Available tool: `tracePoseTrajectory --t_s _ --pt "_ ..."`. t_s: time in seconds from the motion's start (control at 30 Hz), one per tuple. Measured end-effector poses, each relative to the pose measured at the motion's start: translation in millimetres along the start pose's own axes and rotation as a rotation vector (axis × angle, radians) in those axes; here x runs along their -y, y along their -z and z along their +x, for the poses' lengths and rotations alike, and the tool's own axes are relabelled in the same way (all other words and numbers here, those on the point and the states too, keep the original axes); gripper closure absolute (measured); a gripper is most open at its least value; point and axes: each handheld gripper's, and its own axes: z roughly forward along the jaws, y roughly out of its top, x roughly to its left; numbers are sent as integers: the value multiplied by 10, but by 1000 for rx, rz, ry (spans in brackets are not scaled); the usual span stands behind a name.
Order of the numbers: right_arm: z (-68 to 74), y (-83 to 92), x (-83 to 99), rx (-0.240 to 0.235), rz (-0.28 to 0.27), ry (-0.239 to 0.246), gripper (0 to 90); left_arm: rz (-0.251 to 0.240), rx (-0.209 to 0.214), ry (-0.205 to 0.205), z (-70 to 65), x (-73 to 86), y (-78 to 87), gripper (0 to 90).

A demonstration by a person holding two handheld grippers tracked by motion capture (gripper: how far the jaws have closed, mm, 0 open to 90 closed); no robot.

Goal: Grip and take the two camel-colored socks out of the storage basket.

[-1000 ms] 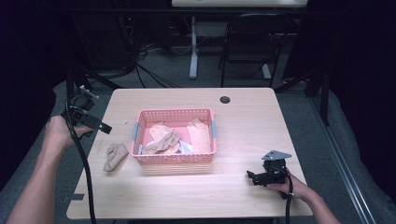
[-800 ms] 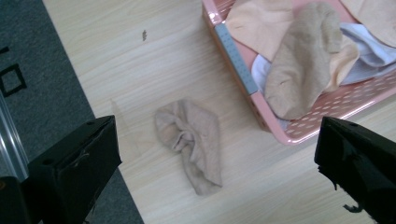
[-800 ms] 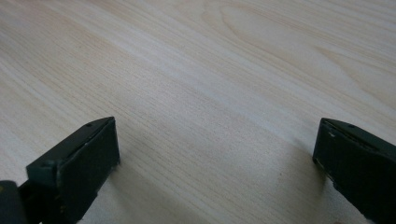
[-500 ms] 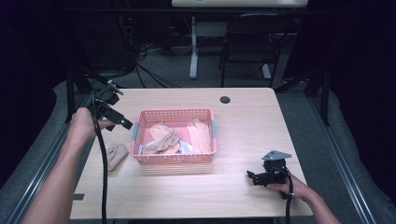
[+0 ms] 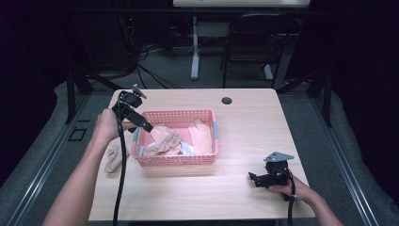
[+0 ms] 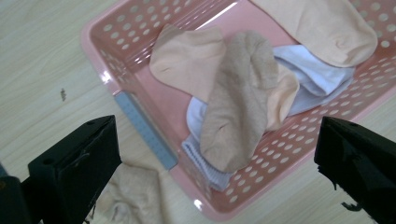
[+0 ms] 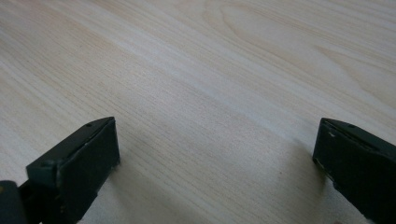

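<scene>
The left claw (image 5: 147, 127) is raised on an outstretched forearm, its jaws spread wide and empty. The right claw (image 5: 252, 179) sits low, held in the right hand (image 5: 294, 190), jaws likewise wide apart.

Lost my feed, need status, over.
Left gripper open above basket. Right gripper open, empty, low over table. Socks in basket, one sock outside. Nothing blocking.

Black chair (image 5: 254, 42) behind wooden table (image 5: 263, 127)

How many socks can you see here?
5, maybe more hidden underneath. In the basket: a tan sock on top, a peach sock, a white sock and another peach sock. One beige sock lies outside on the table.
</scene>
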Motion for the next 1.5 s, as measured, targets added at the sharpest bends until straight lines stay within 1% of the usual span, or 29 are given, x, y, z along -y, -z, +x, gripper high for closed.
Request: tracePoseTrajectory --t_s 0.03,0.07,0.1,0.13,0.17,0.2,0.23,0.27,0.3,0.37,0.4,0.43,0.47,0.67,0.7,0.73,0.8,0.83,0.9,0.93,1.0,1.03,1.1,1.13,1.17,1.23,1.27,1.4,1.5 --pt "-1 -2 1 0 -4 1 0 8 1 -5 -19 -10 -31 0" --pt "-1 -2 2 -2 -5 1 0 17 11 -4 -54 -22 -101 0" --pt "-1 -2 2 -2 -5 1 0 17 11 -4 -54 -22 -101 0" --pt "-1 -1 4 -2 -5 1 0 20 14 -4 -78 -27 -179 0" --pt "-1 0 5 -2 -5 2 0 27 18 -1 -93 -30 -219 0" --pt "-1 0 5 -2 -5 2 0 27 18 -1 -93 -30 -219 0" --pt "-1 0 4 -3 -4 1 0 42 23 -9 -110 -35 -296 0" --pt "-1 0 4 -3 -4 1 0 37 27 1 -121 -33 -333 1" --pt "-1 0 4 -3 -4 1 0 37 27 1 -121 -33 -333 3" --pt "-2 1 5 -3 -4 2 0 48 26 -4 -141 -35 -412 5" --pt "-2 0 5 -3 -4 2 0 56 36 -7 -168 -35 -492 20" --pt "-2 1 5 -3 -4 2 0 56 36 -7 -168 -35 -492 26" --pt "-2 1 5 -3 -4 2 0 56 46 -2 -190 -32 -565 30" --pt "-2 -1 6 -3 -8 4 0 76 65 10 -229 -24 -778 83" --pt "-2 -1 6 -3 -8 4 0 76 65 10 -229 -24 -778 108" --pt "-2 0 6 -3 -7 3 0 80 79 17 -243 -16 -845 135" --pt "-2 0 7 -4 -8 3 0 87 88 19 -252 -9 -899 158" --pt "-2 0 6 -3 -7 4 0 87 93 22 -259 -3 -922 188" --pt "-2 0 7 -3 -8 4 0 94 101 16 -262 1 -944 288" --pt "-2 0 7 -3 -7 4 0 111 113 16 -281 7 -987 307" --pt "-2 1 7 -4 -7 3 0 118 113 13 -291 6 -1001 379" --pt "-1 1 8 -1 -8 2 0 136 115 8 -302 1 -1027 396" --pt "-2 0 7 -4 -8 3 0 142 114 12 -307 0 -1045 457" --pt "-2 0 7 -4 -8 3 0 150 109 15 -311 0 -1060 457" --pt "0 2 6 -5 -6 1 0 171 108 16 -320 3 -1087 507" --pt "0 4 7 -1 -4 2 0 189 102 11 -324 6 -1107 584" --pt "0 5 8 -1 -4 2 0 190 106 17 -324 7 -1113 615" --pt "0 6 10 -3 -6 0 0 199 97 12 -333 12 -1135 789" --pt "-3 10 9 -4 0 5 0 187 92 7 -328 19 -1111 829"
